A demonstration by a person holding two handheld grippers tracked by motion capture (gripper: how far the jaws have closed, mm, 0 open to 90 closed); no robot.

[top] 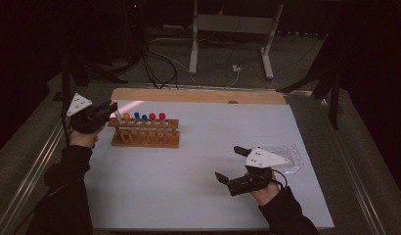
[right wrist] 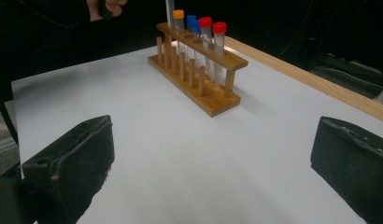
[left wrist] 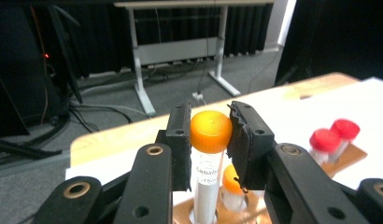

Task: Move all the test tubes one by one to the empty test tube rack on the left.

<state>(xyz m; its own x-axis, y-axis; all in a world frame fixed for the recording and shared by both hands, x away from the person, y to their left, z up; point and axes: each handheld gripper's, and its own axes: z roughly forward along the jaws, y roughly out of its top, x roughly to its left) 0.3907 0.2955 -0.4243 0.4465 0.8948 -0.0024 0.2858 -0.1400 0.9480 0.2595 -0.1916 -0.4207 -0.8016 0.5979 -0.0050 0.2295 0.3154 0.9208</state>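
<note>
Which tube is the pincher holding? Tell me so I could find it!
Look at the white table, then the wooden rack near its far left corner. At the rack's left end, the left gripper pinches a tube with an orange cap. It sits higher than the other orange one, and the rest have blue or red caps.

A white table (top: 198,186) bears a wooden rack (top: 145,133) and a clear bag (top: 288,157).

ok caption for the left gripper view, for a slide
Left gripper shut on an orange-capped tube, held upright over the wooden rack.
</note>
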